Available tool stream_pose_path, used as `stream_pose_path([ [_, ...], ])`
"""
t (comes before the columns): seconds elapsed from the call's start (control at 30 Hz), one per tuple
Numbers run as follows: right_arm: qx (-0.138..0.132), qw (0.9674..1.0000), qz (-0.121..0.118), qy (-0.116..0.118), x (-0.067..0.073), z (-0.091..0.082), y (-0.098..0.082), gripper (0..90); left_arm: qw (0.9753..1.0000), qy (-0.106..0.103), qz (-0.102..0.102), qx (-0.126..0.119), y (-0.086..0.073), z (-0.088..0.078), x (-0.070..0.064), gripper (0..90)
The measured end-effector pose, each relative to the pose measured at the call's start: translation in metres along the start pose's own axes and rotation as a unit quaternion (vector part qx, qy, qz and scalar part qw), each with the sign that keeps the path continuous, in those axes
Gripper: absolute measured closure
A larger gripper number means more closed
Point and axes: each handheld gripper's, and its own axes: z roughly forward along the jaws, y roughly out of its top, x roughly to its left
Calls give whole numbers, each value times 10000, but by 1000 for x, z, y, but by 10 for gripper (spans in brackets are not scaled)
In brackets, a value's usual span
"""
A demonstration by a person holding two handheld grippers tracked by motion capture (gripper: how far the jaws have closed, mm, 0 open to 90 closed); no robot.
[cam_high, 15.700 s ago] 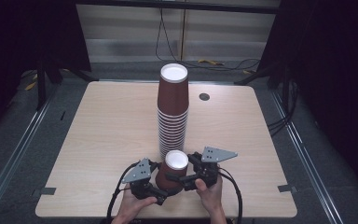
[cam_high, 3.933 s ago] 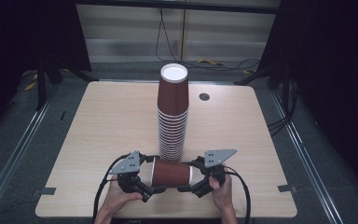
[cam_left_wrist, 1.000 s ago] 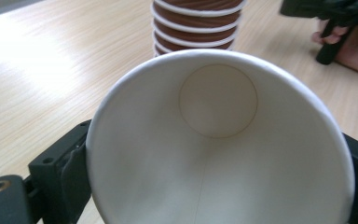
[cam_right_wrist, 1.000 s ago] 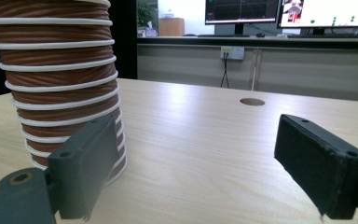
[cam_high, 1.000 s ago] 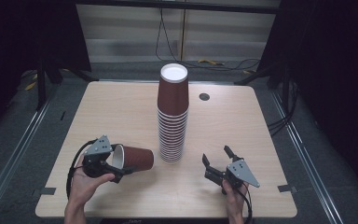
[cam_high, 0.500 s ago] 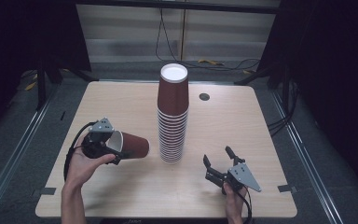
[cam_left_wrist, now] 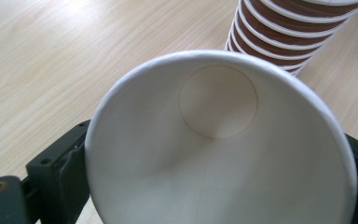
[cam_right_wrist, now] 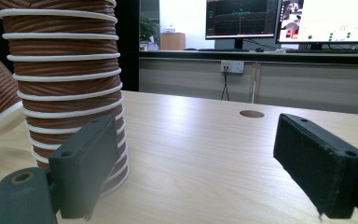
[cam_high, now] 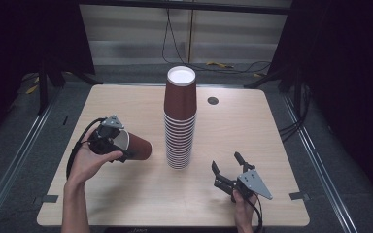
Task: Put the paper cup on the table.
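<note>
High view: cup [cam_high: 137, 145] farther up-table than before

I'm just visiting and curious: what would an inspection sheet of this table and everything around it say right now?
Surface: pale wooden table, round hole near the far edge.
Job's things: single brown paper cup on its side, mouth toward the left gripper; tall stack of cups upside down at mid-table.
Clutter: nothing seen.
Grippers: left gripper shut on the cup's rim, jaws just been opening a little; right gripper open, nothing between its jaws.
Cables: black cable loops from the left gripper.
Surroundings: computer monitors in the right gripper view.
</note>
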Motion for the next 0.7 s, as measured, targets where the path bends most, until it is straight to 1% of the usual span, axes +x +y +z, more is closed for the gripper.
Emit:
stream_pose_path([
  [0.03, 1, 10000, 0, 6, 0, 0, 0, 137, 9999, -10, 40, 100, 4, 1, 1, 54],
  [0.07, 1, 10000, -3, 15, 0, 0, 0, 142, 9999, 4, 49, 104, 6, 2, 1, 53],
  [0.1, 12, 10000, -5, 15, 0, 0, 0, 142, 9998, -34, 93, 197, 9, 3, 3, 53],
  [0.13, 12, 10000, -7, 35, 0, 0, 0, 142, 9994, -30, 183, 294, 11, 3, 3, 52],
  [0.17, 16, 10000, -25, 46, -1, 0, 0, 141, 9993, -60, 188, 317, 13, 3, 5, 51],
  [0.2, 10, 10000, -18, 53, -1, 0, 0, 140, 9993, -62, 128, 352, 13, 3, 6, 51],
  [0.23, 14, 10000, -4, 51, 0, 0, 0, 140, 9989, -29, 152, 448, 14, 3, 8, 51],
  [0.27, 8, 10000, -19, 53, -1, 0, 0, 141, 9987, -1, 151, 488, 14, 4, 8, 50],
  [0.3, 12, 10000, -10, 57, -1, 0, 0, 140, 9980, 47, 218, 599, 15, 4, 10, 50],
  [0.33, 2, 10000, -14, 71, -1, 0, 0, 140, 9975, 45, 238, 669, 15, 5, 11, 50],
  [0.43, 4, 10000, -9, 86, -1, 0, 0, 139, 9950, 108, 313, 946, 17, 5, 15, 49],
  [0.47, 4, 10000, -10, 89, -1, 0, 0, 139, 9946, 107, 342, 969, 17, 5, 16, 49],
  [0.53, 4, 10000, -10, 89, -1, 0, 0, 139, 9939, 49, 248, 1072, 18, 9, 16, 48],
  [0.57, 3, 10000, -15, 89, -1, 0, 0, 139, 9918, 90, 372, 1216, 19, 11, 18, 48],
  [0.63, 3, 10000, -15, 91, -1, 0, 0, 139, 9909, 190, 293, 1296, 19, 14, 19, 46],
  [0.67, 2, 10000, -11, 91, -1, 0, 0, 139, 9900, 202, 328, 1353, 20, 15, 20, 46],
  [0.7, 2, 10000, -17, 92, -1, 0, 0, 139, 9898, 209, 304, 1378, 19, 18, 20, 45],
])
